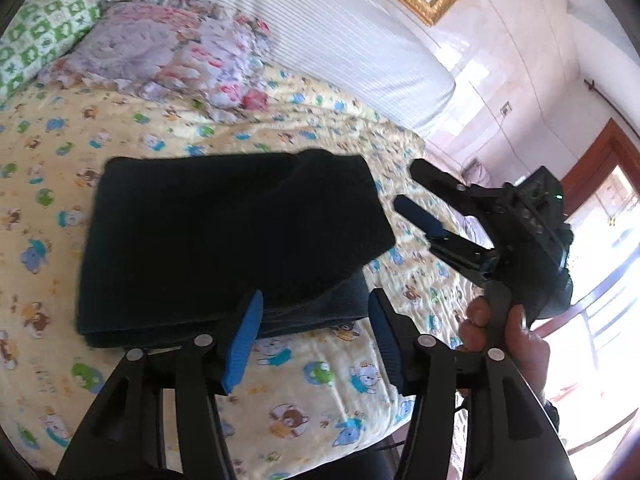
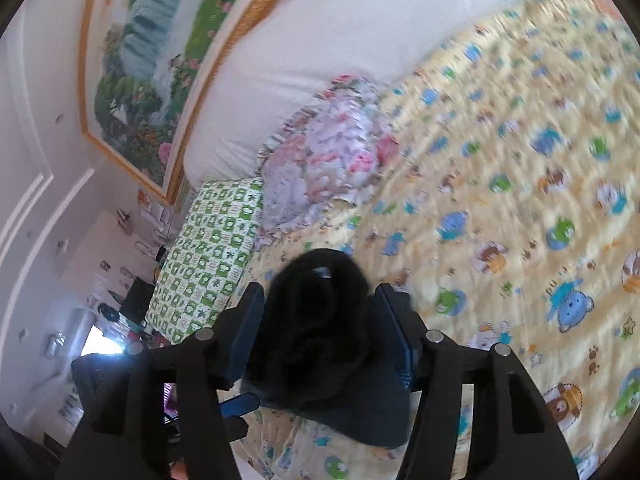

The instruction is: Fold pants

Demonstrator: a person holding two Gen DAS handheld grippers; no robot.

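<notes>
Dark pants (image 1: pixel 224 240) lie folded into a thick rectangle on the yellow cartoon-print bedspread (image 1: pixel 304 392). My left gripper (image 1: pixel 316 340) is open just in front of the pants' near edge, holding nothing. My right gripper (image 1: pixel 404 188) shows in the left wrist view to the right of the pants, jaws apart and clear of the cloth. In the right wrist view the right gripper (image 2: pixel 320 332) has its jaws apart on either side of the bunched end of the pants (image 2: pixel 316 328); whether the pads touch it I cannot tell.
A floral cushion (image 1: pixel 168 56) and a green checked pillow (image 1: pixel 36 36) lie at the bed's head against a white striped headboard (image 1: pixel 344 36). A framed painting (image 2: pixel 160 52) hangs above. The bed's edge (image 1: pixel 432 144) drops off to the right, toward a doorway.
</notes>
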